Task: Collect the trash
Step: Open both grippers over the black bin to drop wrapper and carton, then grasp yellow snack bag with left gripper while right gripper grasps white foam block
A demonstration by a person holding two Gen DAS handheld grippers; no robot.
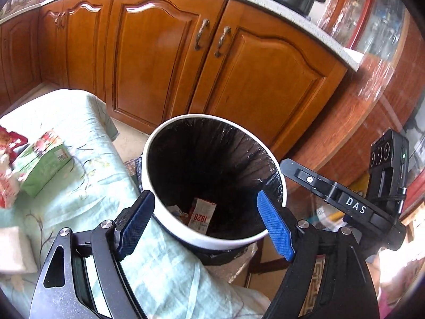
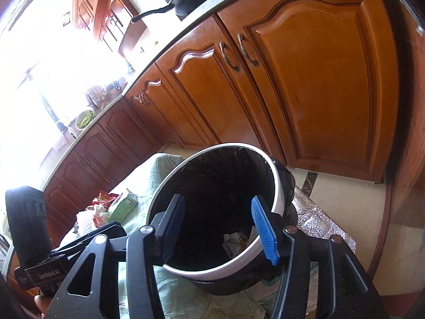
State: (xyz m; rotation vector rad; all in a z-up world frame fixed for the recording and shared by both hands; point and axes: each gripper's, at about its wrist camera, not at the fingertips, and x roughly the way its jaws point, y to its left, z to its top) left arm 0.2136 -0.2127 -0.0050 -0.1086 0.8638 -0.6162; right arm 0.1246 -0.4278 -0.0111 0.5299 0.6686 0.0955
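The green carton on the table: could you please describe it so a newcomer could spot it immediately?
Start at the white-rimmed trash bin lined with a black bag, then move left across the pale green tablecloth. The green carton lies there beside red-and-white wrappers, the only boxy green item in that pile.

left gripper (image 1: 205, 224): jaws spread wide, nothing between the blue pads, angled downward | right gripper (image 2: 221, 228): jaws likewise spread, nothing held, angled downward | the two grippers sit close, side by side
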